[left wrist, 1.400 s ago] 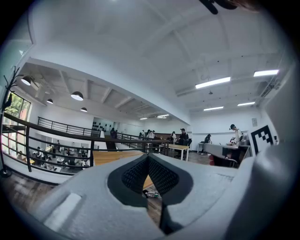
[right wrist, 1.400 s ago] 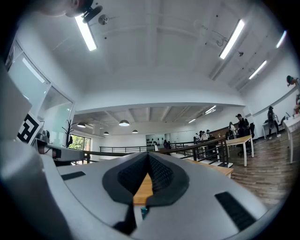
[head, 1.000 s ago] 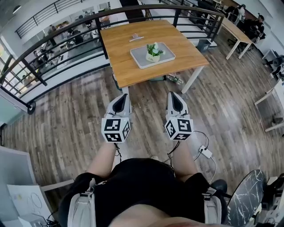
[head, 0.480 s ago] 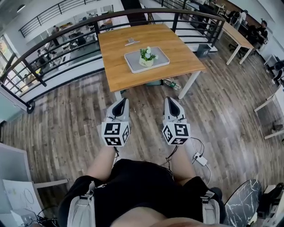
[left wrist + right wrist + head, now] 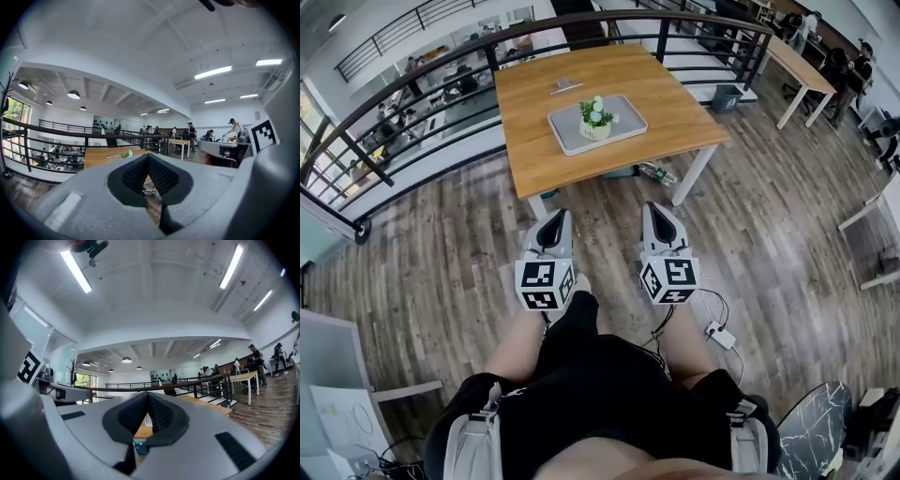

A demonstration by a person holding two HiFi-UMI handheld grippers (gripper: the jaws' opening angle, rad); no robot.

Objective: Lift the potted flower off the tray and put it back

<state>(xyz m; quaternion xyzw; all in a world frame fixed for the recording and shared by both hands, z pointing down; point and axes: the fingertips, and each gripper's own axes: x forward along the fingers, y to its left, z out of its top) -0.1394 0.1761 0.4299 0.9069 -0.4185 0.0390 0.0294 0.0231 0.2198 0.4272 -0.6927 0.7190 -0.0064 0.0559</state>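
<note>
The potted flower [image 5: 596, 116], white blooms and green leaves in a pale pot, stands on the grey tray [image 5: 619, 130] on a wooden table [image 5: 675, 112] far ahead in the head view. My left gripper [image 5: 554, 218] and right gripper [image 5: 658, 209] are held side by side over the wood floor, well short of the table, both shut and empty. In the left gripper view the flower [image 5: 126, 153] shows small on the table [image 5: 96, 157], just left of the shut left gripper [image 5: 147, 157]. The right gripper [image 5: 149, 395] points at the table's edge [image 5: 206, 405].
A black railing [image 5: 412, 80] curves behind and beside the table. A plastic bottle [image 5: 654, 172] lies on the floor under the table and a white power strip [image 5: 719, 335] lies by my right leg. A small grey item [image 5: 565, 86] rests on the tabletop. More tables and people stand at the right [image 5: 802, 66].
Both grippers have moved forward together toward the table, still shut. The table and tray have slid left in the head view, and a leg has stepped forward.
</note>
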